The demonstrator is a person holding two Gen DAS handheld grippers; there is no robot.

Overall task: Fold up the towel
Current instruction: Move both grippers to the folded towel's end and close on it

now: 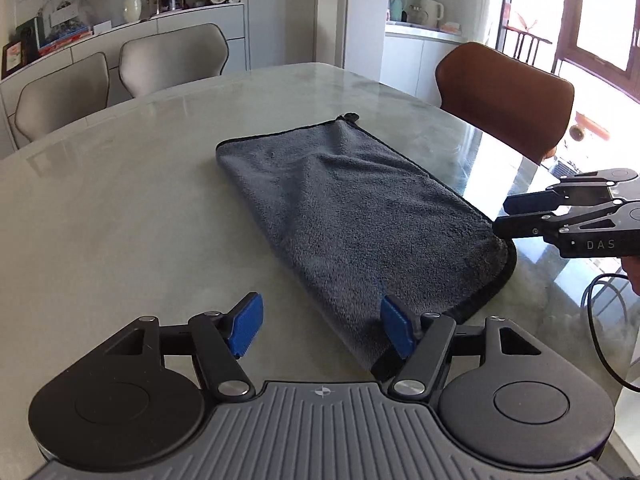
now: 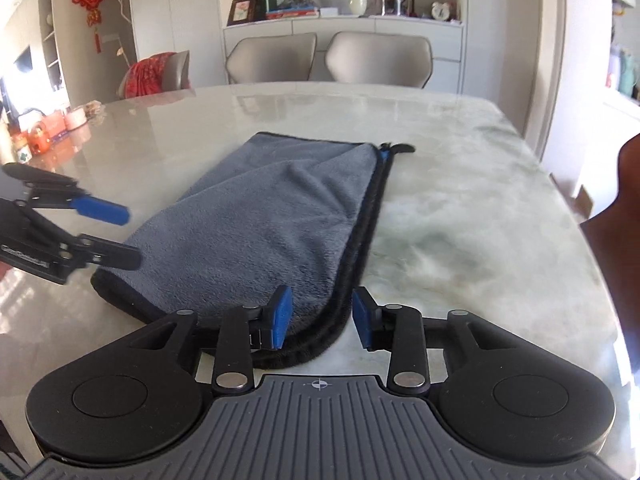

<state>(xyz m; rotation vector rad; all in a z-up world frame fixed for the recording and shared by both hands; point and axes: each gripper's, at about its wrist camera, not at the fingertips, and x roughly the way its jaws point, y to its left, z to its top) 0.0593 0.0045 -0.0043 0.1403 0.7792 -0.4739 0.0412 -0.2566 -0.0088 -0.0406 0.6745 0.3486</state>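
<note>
A grey towel (image 1: 352,216) with a black hem lies folded in half on the marble table (image 1: 120,208); it also shows in the right wrist view (image 2: 280,216). My left gripper (image 1: 322,328) is open at the towel's near folded corner, its right pad over the cloth, its left pad over bare table. It also shows in the right wrist view (image 2: 120,232), open. My right gripper (image 2: 322,318) is open, its jaws either side of the hemmed near corner, holding nothing. In the left wrist view it (image 1: 506,216) sits at the towel's right edge.
Two beige chairs (image 2: 328,60) stand at the table's far side. A brown chair (image 1: 508,96) stands at the right end. Small orange and pink items (image 2: 52,128) sit on the far left of the table. A black cable (image 1: 600,332) hangs by my right gripper.
</note>
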